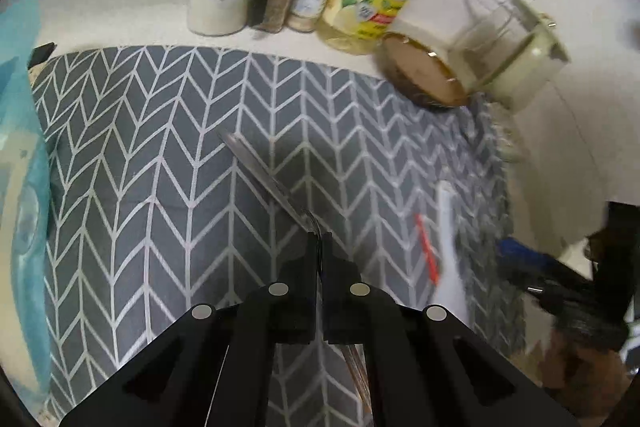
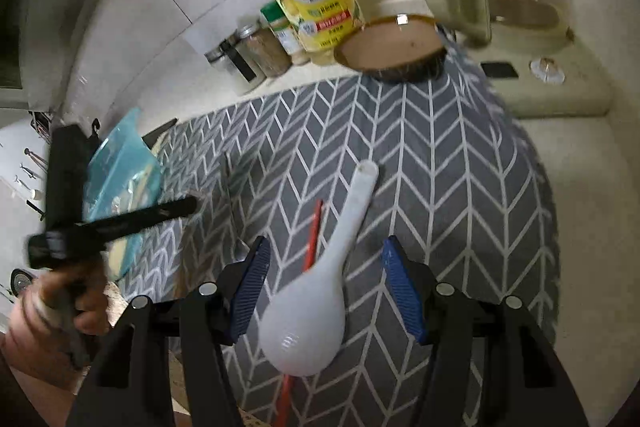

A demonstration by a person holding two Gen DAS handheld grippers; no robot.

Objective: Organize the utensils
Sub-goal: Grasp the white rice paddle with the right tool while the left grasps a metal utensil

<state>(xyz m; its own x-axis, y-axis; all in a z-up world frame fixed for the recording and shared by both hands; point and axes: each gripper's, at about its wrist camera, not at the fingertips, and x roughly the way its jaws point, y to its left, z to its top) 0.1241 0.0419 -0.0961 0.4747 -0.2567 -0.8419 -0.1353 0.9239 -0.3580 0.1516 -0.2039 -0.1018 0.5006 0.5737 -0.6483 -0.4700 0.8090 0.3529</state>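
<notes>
White spoon (image 2: 316, 291) lies between open right tongs (image 2: 324, 287); left tongs (image 1: 320, 247) clamp metal utensil (image 1: 264, 179).

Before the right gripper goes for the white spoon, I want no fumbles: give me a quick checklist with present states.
1. Right gripper open: ok.
2. White spoon between its fingers: ok; contact cannot tell.
3. Red stick clear of the spoon: not ok, it runs alongside and under it.
4. Left gripper shut on the metal utensil: ok.
5. Brown bowl free to receive utensils: cannot tell.
</notes>
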